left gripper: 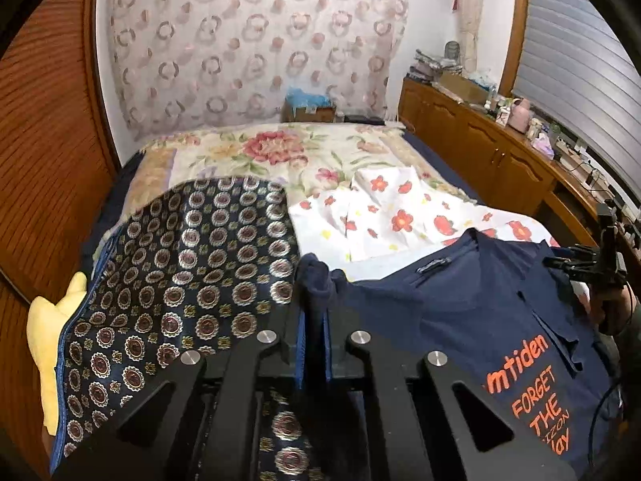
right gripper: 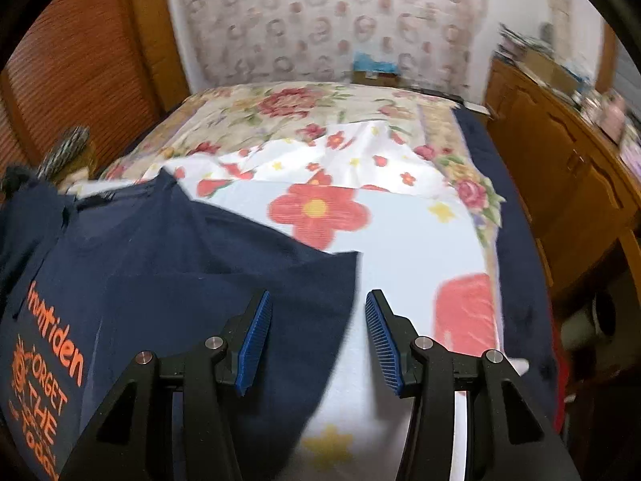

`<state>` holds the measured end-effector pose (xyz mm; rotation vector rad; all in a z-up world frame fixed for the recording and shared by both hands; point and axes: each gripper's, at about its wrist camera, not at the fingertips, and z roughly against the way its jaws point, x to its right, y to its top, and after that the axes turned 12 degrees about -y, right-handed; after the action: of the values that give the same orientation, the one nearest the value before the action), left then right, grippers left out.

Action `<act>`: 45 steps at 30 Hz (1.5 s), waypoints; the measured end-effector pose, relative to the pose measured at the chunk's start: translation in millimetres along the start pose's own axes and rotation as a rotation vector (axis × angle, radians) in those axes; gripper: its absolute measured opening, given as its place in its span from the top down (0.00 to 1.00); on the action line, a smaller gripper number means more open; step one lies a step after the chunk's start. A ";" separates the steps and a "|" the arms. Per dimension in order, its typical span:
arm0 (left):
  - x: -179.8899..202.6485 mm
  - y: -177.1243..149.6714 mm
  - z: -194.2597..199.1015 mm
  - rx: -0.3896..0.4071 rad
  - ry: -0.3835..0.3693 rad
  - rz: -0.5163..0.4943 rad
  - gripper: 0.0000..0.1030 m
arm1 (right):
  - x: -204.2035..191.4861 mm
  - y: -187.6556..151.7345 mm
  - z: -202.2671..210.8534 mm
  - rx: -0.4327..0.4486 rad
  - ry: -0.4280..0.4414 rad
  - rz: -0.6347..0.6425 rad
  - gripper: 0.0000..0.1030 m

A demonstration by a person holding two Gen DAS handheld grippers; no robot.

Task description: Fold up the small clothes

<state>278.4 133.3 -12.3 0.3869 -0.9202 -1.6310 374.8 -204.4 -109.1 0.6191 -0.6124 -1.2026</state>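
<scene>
In the left wrist view, the left gripper (left gripper: 316, 320) fills the bottom centre of the frame, its fingers (left gripper: 310, 344) pressed together on a bunched edge of the navy T-shirt (left gripper: 472, 300), which pokes up in a small dark fold just above their tips. From that pinch the shirt spreads to the lower right of the frame, its orange lettering (left gripper: 537, 401) readable near the right edge. To the lower left lies a dark cloth with round medallion patterns (left gripper: 180, 280), and a pale yellow soft item (left gripper: 52, 328) peeks out at its left border. At the far right edge, the right gripper (left gripper: 601, 256) shows as a dark shape over the shirt.

In the right wrist view, the right gripper (right gripper: 318, 340) sits at the bottom centre with its blue-padded fingers (right gripper: 256, 340) spread apart. The shirt's right edge lies between them, but the pads do not press on it. The navy T-shirt covers the lower left of this frame.

Beyond the shirt, a white sheet with red and yellow flowers (right gripper: 400, 232) lies crumpled toward the frame's middle. Past that is a cream floral bedspread (left gripper: 280, 152) covering the bed (right gripper: 517, 240). A wooden cabinet (left gripper: 480, 140) with clutter on top runs along the right, and a patterned curtain (left gripper: 248, 40) hangs at the top.
</scene>
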 end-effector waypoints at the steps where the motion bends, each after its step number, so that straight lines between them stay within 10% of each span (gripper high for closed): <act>1: 3.5 -0.8 2.9 0.012 -0.004 -0.010 0.93 | -3.6 0.8 0.2 0.007 0.014 0.015 0.73; 3: 13.4 -1.6 10.5 0.034 -0.013 -0.033 0.93 | -10.0 2.4 0.0 0.008 0.031 0.036 0.92; 16: 69.0 -16.1 83.1 0.168 -0.052 -0.125 0.93 | -10.4 -15.5 89.8 0.232 0.079 0.015 0.95; 24: 87.5 -68.8 134.6 0.205 -0.072 -0.117 0.93 | 4.7 -85.1 153.1 0.307 0.114 -0.013 0.95; 37: 106.5 -173.3 208.8 0.203 -0.057 -0.054 0.93 | 47.8 -214.9 236.9 0.302 0.152 -0.069 0.95; 45: 108.1 -199.6 229.4 0.180 -0.036 -0.026 0.93 | 55.4 -229.5 276.7 0.253 0.134 -0.070 0.95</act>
<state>-43.3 119.4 10.4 0.4969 -1.0973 -1.5880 40.2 -343.7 -79.1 0.9339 -0.6385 -1.1461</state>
